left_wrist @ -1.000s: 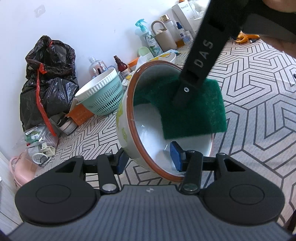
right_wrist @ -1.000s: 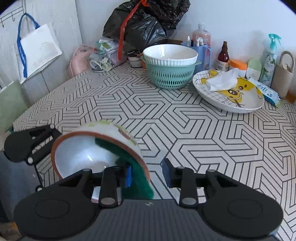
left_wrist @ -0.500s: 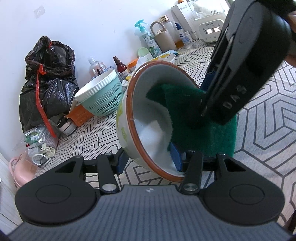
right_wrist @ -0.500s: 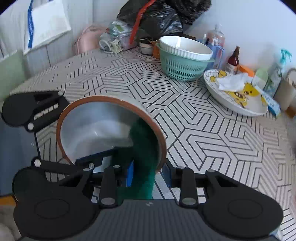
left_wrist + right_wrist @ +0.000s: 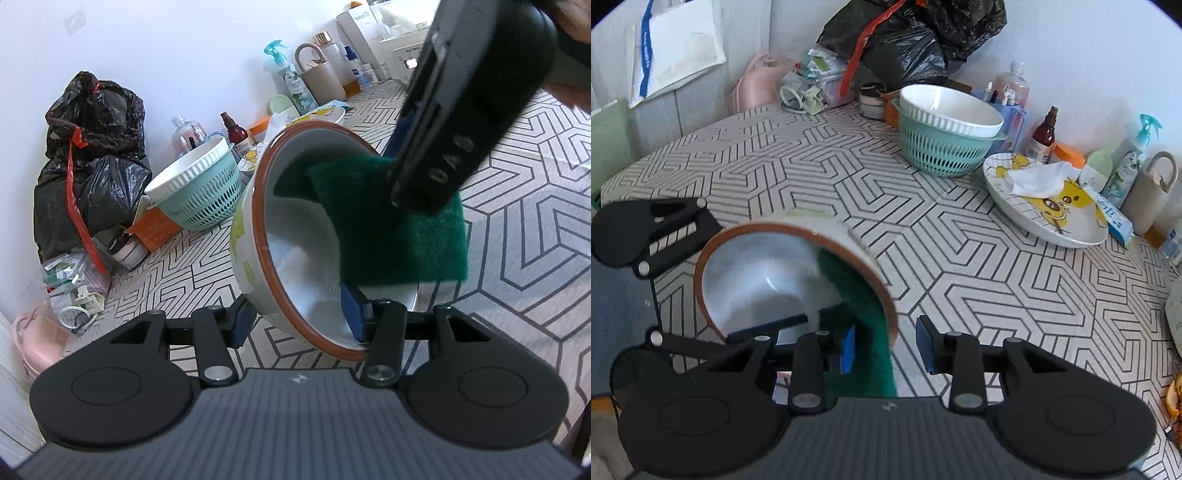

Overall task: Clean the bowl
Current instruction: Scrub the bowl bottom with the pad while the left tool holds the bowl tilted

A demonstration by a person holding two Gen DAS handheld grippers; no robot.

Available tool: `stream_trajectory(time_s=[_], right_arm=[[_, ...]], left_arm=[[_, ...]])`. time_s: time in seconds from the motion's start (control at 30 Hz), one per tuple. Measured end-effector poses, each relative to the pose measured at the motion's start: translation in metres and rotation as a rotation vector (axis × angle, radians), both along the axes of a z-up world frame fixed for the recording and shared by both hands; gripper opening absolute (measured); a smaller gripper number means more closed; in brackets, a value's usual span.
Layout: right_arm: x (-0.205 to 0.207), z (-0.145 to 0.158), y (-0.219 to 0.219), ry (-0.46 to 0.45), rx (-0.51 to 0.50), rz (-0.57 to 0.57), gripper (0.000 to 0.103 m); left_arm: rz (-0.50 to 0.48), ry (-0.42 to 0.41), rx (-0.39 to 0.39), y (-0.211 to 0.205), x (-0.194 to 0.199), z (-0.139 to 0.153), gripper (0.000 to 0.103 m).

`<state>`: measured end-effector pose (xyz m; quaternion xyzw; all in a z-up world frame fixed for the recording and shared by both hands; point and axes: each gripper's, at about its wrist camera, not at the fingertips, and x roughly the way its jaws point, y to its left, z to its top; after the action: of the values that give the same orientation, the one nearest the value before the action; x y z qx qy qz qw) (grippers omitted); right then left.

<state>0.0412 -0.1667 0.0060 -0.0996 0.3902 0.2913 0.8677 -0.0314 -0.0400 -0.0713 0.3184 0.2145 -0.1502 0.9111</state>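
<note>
- My left gripper is clamped on the bowl: one blue pad sits against the outer wall, the other inside, with the brown rim between them.
- The bowl is held tipped on its side above the table, its opening turned toward my right gripper.
- In the right wrist view the bowl's white inside faces the camera.
- The right gripper holds the green pad. Seen from its own camera, the pad sits against the left finger, while the right finger stands apart with table showing in the gap. I cannot tell whether the jaws truly pinch it.
- The pad is folded over the bowl's far rim, part of it inside against the wall and part hanging outside.
- Behind, near the wall: a teal basket with a white dish nested in it, a cartoon plate carrying a crumpled tissue, a black bag, and some bottles.
</note>
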Motion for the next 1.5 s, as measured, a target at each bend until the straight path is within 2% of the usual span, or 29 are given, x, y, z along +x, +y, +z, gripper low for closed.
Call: stream_trajectory(time_s=[0.13,0.23,0.5,0.63,0.97,1.07,1.27,1.5], right_arm=[[0.004,0.008,-0.004,0.017,0.042,-0.009,0.031],[0.008,0.013,-0.006,0.029,0.082,0.009,0.022],[0.004,0.014,-0.002,-0.016,0.065,0.020,0.022],[0.009,0.007,-0.002,0.000,0.059,0.016,0.020],[0.024,-0.018,-0.014,0.097,0.141,0.008,0.019],[0.014,-0.024,-0.016,0.111,0.157,0.000,0.020],[0.014,-0.023,-0.014,0.109,0.134,-0.003,0.021],[0.012,0.000,-0.012,0.047,0.089,-0.017,0.022]], left_arm=[[0.006,-0.014,0.023,-0.003,-0.001,-0.001,0.049],[0.015,-0.027,0.046,-0.006,-0.001,-0.002,0.049],[0.017,-0.040,0.071,-0.009,-0.001,-0.001,0.049],[0.017,-0.040,0.073,-0.009,-0.001,-0.001,0.049],[0.024,-0.036,0.053,-0.007,-0.001,-0.001,0.049],[0.022,-0.043,0.062,-0.008,-0.001,-0.001,0.049],[0.019,-0.044,0.068,-0.009,-0.002,-0.001,0.049],[0.018,-0.029,0.048,-0.006,0.000,0.001,0.049]])
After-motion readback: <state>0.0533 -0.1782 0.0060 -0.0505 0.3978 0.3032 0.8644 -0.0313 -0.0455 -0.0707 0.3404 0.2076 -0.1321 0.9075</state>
